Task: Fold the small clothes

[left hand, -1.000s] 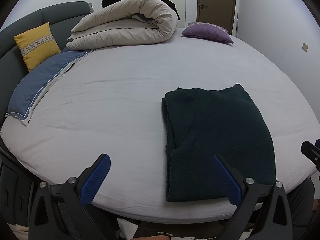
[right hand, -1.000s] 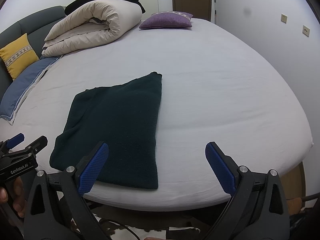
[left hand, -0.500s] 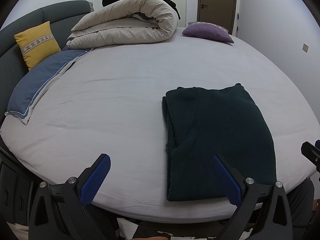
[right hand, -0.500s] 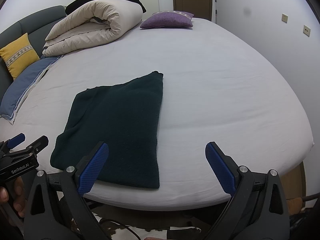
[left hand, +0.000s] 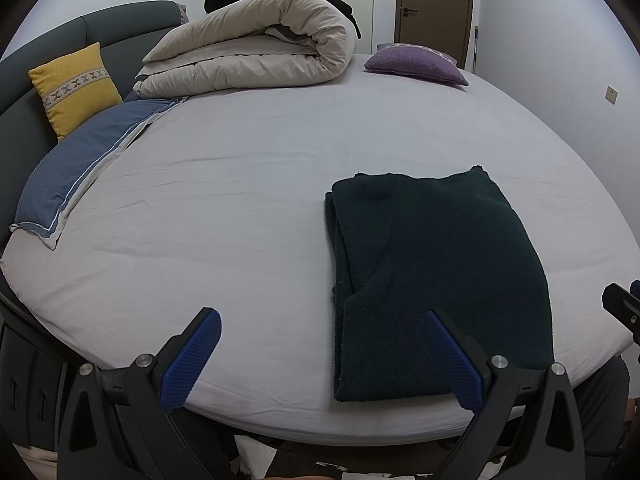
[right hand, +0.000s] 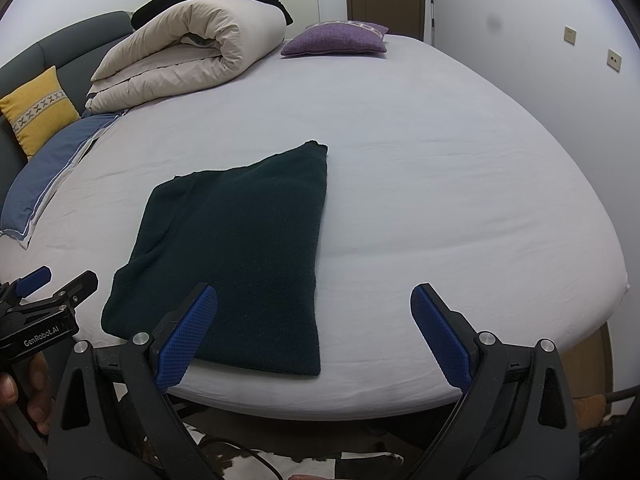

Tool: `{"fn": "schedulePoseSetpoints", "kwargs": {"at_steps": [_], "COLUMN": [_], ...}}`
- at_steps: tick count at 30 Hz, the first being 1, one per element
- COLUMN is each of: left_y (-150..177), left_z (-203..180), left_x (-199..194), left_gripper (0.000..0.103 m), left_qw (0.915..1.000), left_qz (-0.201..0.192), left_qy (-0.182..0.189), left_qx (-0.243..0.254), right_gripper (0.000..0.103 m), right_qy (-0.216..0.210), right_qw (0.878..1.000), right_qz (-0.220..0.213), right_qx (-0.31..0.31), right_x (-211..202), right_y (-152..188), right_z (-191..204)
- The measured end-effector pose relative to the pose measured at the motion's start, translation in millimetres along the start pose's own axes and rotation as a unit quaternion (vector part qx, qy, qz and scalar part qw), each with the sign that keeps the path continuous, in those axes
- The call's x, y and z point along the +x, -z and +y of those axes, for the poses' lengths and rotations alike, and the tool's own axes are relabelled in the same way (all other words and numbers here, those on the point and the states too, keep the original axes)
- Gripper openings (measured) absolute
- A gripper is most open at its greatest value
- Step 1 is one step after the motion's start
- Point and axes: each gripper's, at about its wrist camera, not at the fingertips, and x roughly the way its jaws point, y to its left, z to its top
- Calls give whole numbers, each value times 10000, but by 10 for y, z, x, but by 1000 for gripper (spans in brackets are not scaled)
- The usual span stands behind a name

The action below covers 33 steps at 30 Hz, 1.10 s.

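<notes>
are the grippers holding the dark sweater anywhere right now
No. Both the left gripper and right gripper are open and empty; the dark sweater lies folded on the bed, untouched.

Fuzzy matt knit sweater (left hand: 436, 280) on smooth cotton sheet (left hand: 240, 200)

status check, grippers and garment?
Left gripper open, empty. Right gripper open, empty. Dark green knit garment folded flat near bed edge. Nothing in the way.
</notes>
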Motion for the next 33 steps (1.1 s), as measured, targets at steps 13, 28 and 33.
{"fn": "schedulePoseSetpoints", "kwargs": {"at_steps": [13,28,33], "left_y": [10,48,69], "left_z": [1,18,29], "left_x": [-4,3,13], "left_gripper": [103,103,103], "left_qw": [10000,10000,10000], "left_qz": [4,8,-64], "left_qy": [-2,10,-5], "left_qx": [-7,-6,1], "right_gripper": [99,99,99], "right_qy": [-32,-70,-89], "right_qw": [10000,10000,9999], "right_qz": [27,51,56], "right_qx": [15,6,8], "right_x": [23,64,74], "right_y": [28,16,9], "right_z": [11,-16,-22]}}
